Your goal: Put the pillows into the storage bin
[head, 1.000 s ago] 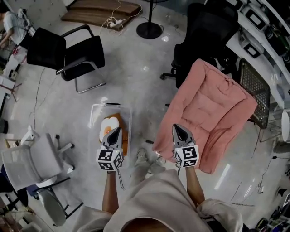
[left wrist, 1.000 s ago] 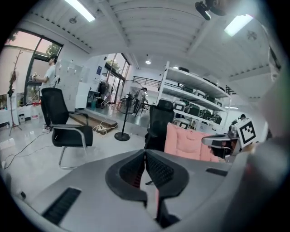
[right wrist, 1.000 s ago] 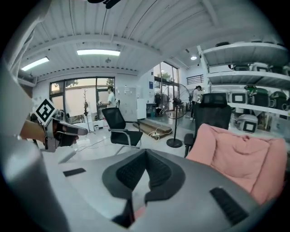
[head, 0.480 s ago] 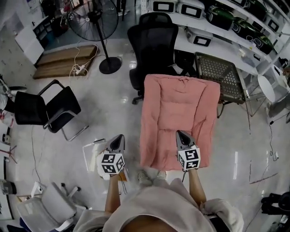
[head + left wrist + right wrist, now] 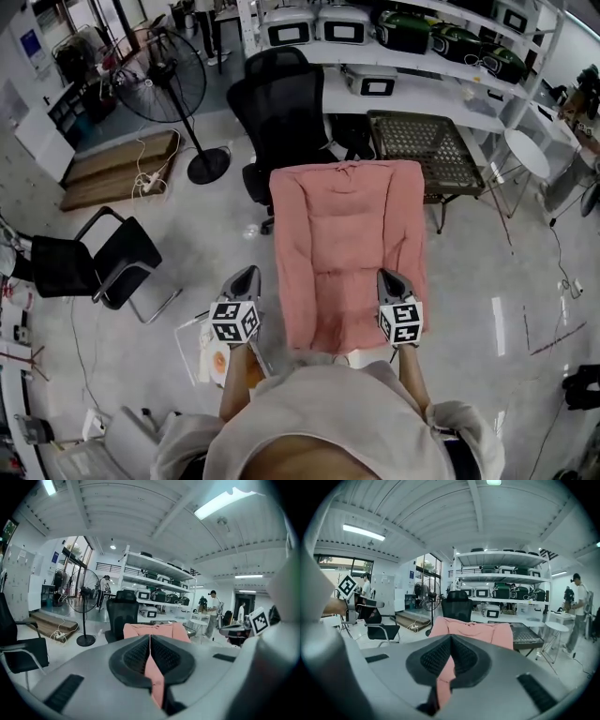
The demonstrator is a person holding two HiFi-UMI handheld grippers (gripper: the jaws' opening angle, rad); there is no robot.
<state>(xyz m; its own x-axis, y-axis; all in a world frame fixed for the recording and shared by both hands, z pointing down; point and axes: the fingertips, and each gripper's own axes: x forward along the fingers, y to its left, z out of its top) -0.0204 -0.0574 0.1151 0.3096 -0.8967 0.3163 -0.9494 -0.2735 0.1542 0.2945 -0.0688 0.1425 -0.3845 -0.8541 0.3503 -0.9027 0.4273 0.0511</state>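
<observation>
Grip: left tool [image 5: 245, 275] and right tool [image 5: 388, 277] each clamped on the near edge of the long pink quilted fabric pillow [image 5: 347, 225] | Axis: pillow hung lengthwise away from the person | Target: clear plastic storage bin [image 5: 184, 336] sat on the floor low-left, beneath the left tool.

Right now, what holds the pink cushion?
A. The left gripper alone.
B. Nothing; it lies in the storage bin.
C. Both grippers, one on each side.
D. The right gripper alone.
C: the left gripper and the right gripper are each shut on pink fabric at opposite sides of the pink cushion, which is spread between them.
</observation>
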